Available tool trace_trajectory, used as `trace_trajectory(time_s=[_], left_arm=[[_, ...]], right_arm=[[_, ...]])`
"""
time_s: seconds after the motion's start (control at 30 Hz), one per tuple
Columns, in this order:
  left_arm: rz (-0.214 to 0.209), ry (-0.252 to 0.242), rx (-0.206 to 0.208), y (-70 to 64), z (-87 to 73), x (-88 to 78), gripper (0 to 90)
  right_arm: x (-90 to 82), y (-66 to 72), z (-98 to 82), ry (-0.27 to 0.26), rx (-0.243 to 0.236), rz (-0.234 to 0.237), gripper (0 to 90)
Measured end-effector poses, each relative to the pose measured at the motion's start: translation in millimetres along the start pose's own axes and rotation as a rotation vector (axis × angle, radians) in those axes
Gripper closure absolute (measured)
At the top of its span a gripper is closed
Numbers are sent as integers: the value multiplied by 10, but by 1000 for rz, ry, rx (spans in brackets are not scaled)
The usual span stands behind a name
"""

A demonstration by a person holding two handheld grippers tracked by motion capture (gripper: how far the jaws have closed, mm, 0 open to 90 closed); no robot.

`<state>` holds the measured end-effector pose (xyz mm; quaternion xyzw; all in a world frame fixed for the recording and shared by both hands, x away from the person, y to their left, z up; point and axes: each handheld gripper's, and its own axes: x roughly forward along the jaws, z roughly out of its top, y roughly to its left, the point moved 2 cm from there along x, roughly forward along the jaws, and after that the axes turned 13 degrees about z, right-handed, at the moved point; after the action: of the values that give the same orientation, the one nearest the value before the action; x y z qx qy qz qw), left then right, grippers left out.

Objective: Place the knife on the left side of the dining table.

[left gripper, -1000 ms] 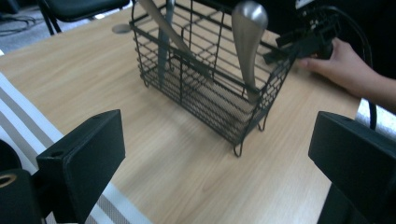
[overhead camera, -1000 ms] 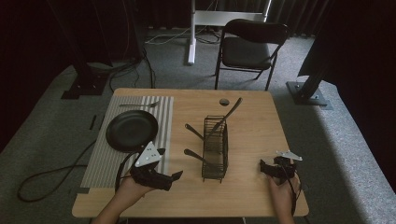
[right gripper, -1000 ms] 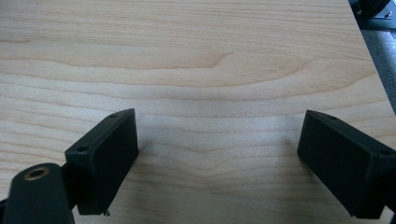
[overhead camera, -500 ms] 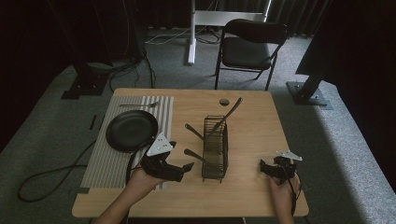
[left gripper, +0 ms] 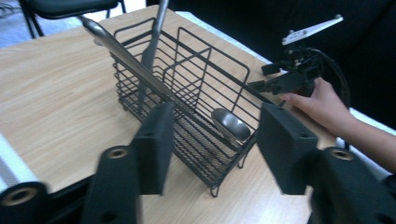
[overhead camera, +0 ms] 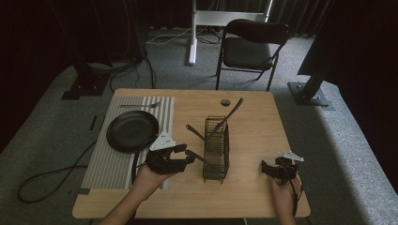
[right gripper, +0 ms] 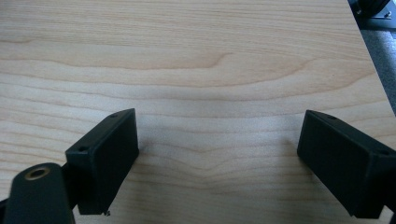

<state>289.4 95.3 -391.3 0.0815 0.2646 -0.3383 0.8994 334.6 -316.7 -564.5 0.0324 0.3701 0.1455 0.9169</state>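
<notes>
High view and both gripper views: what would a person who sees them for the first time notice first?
A black wire basket stands at the middle of the wooden table, with long utensils leaning out of it. The left hand-held gripper, jaws open, points at the basket from its left. A black pan lies on a striped mat farther left.

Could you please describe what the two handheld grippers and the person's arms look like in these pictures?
Both grippers are black. The left gripper and the right gripper each carry a pale grey three-cornered plate on top, and each has two blocky, flat-faced rectangular black jaws. A brass-coloured ring shows near the base of one jaw in each gripper view. A black cable loops from the right gripper. The forearms are bare, with no sleeves in sight.
</notes>
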Motion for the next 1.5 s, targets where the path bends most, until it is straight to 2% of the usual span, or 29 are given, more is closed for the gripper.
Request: trace_trajectory(time_s=[0.03, 0.07, 0.1, 0.23, 0.47, 0.63, 0.8, 0.83, 0.9, 1.0, 1.03, 1.17, 1.23, 1.3, 1.37, 1.5], left_arm=[[0, 0, 0, 0, 0, 0, 540], [0, 0, 0, 0, 0, 0, 540], [-8, -16, 9, -4, -2, -5, 593], [-18, -21, 16, -11, -7, -10, 743], [-93, -28, 14, -17, 6, -24, 824], [-110, -46, 38, -48, 16, -27, 834], [-105, -88, 141, -162, 32, -41, 839], [-105, -88, 141, -162, 32, -41, 838], [-104, -98, 171, -179, 45, -42, 839], [-92, -110, 191, -188, 67, -49, 839], [-88, -124, 184, -186, 77, -55, 839], [-91, -144, 217, -175, 147, -90, 839], [-91, -162, 212, -166, 163, -105, 839], [-112, -193, 199, -139, 215, -126, 840], [-120, -215, 208, -135, 249, -140, 840], [-129, -251, 193, -121, 325, -159, 840]], right_arm=[[0, 0, 0, 0, 0, 0, 116], [0, 0, 0, 0, 0, 0, 116], [0, 0, 0, 0, 0, 0, 116], [0, 0, 0, 0, 0, 0, 116], [0, 0, 0, 0, 1, 0, 116], [0, 0, 0, 0, 1, 0, 116], [0, 0, 0, 0, 1, 0, 116], [0, 0, 0, 0, 1, 0, 116], [-1, 0, 0, 0, 1, 0, 116], [-1, 0, 0, 0, 1, 0, 116], [0, 0, 0, 0, 1, 0, 116], [0, 0, 0, 0, 1, 0, 117], [-1, 0, 0, 0, 1, 0, 116], [0, 0, 0, 0, 1, 0, 116], [0, 0, 0, 0, 1, 0, 116], [0, 0, 0, 0, 1, 0, 116]])
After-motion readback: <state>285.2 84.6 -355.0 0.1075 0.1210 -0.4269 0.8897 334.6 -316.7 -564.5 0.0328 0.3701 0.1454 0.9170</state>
